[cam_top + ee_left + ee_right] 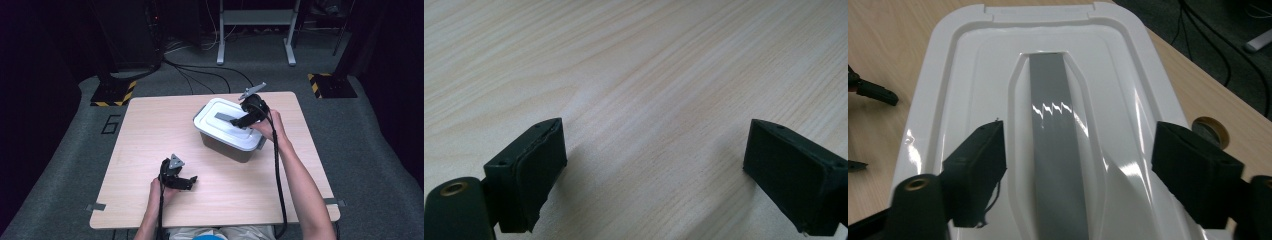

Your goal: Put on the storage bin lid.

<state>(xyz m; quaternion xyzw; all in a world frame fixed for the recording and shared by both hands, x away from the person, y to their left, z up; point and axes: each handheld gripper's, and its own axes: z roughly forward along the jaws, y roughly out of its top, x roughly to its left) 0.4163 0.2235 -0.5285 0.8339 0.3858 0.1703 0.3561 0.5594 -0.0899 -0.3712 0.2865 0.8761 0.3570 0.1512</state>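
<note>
Hand-held gripper (1078, 175) jaws straddle lid's (973, 75) grey handle (1053, 130).

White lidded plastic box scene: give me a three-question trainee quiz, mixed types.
1. True or false: the right gripper clamps the grey handle strip on the white plastic lid.
2. What lies between the left gripper pads? A) bare light wooden table B) a coin C) a cable
3. Fill in: the dark-walled box stands toward the table's ____ side in the high view.

Key: 1 false, jaws stand apart either side of it; 2 A; 3 right.
</note>
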